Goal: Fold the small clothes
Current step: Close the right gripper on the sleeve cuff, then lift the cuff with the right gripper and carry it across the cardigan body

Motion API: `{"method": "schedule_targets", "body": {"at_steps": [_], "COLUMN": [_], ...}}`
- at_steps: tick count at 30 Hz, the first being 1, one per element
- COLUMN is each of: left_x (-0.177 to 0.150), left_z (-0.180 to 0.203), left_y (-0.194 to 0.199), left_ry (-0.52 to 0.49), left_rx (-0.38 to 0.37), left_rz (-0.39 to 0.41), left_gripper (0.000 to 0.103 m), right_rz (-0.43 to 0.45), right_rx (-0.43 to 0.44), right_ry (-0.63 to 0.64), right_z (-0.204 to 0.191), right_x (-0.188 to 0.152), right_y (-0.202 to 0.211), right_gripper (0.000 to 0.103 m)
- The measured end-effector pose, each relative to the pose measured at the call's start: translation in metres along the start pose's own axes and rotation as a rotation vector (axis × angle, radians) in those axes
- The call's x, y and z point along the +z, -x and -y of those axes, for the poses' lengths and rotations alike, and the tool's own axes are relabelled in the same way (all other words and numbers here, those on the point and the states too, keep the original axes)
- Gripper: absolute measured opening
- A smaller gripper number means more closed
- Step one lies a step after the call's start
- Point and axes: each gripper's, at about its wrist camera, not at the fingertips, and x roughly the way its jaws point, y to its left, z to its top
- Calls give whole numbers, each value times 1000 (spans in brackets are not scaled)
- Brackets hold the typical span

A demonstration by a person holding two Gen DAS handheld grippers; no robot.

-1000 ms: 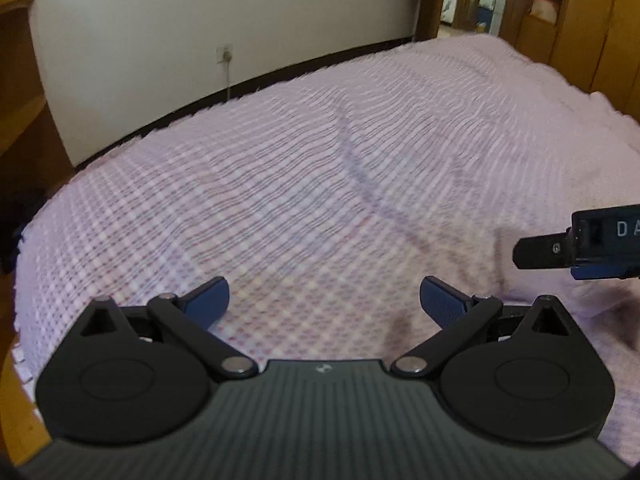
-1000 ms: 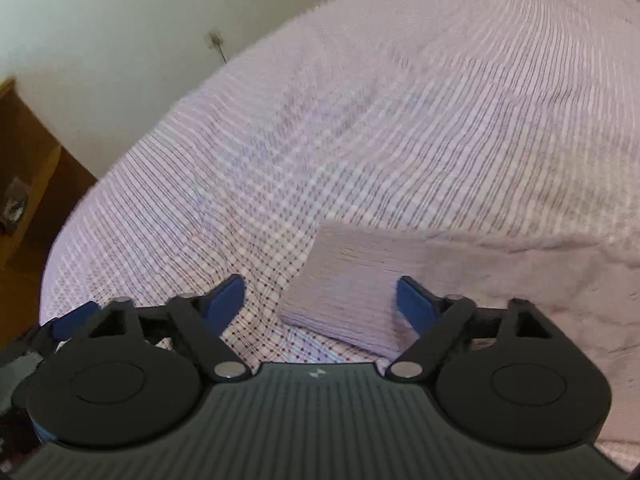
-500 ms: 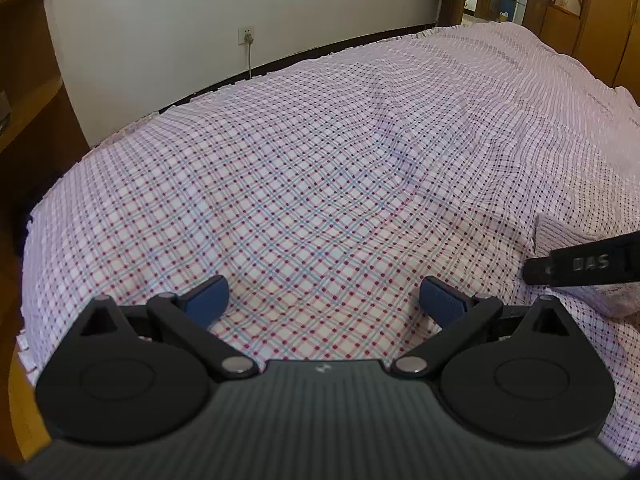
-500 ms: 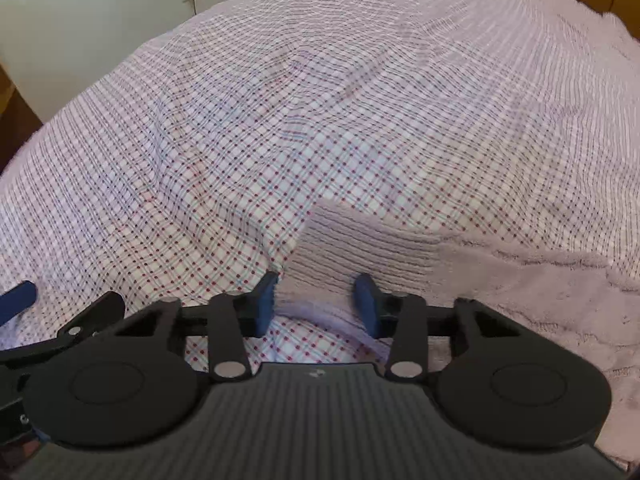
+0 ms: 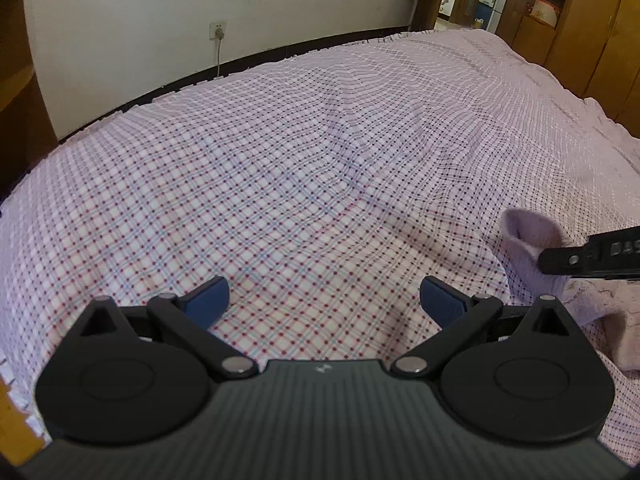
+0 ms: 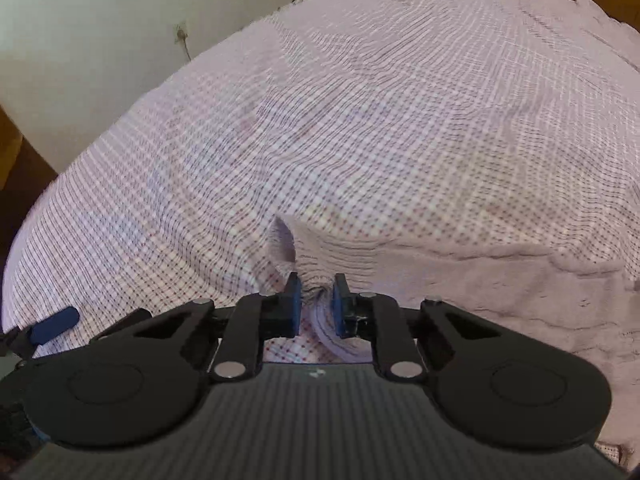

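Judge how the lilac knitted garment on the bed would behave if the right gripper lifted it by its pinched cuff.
Probably floppy: the lilac garment bunches between the right gripper jaws. Likely light, since the cuff curls upward. Its fuzzy knit probably resists slipping.

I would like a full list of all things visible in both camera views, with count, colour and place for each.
lilac garment: one, pale lilac knit, on the bed, its ribbed end pinched.
checked bedsheet: one, white with red-blue checks, covers the bed.
wall socket: one, white, on the wall, cable hanging.
wooden cabinets: brown, far right.
left gripper: one, black with blue pads, open above the sheet.
right gripper: one, same colours, shut on the garment.
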Motion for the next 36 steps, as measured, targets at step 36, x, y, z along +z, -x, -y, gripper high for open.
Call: {"method": "schedule_targets", "body": {"at_steps": [36], "left_x": [-20], "left_z": [240], "left_y": [33], "left_ry": [-185], "left_rx": [-449], "left_rz": [-147], "left_gripper": [103], "right_rz": [273], "right_rx": [-210], "right_ry": [-250], "right_z": [231], "right_x": [-58], "right_y": [232], "right_gripper": [15]}}
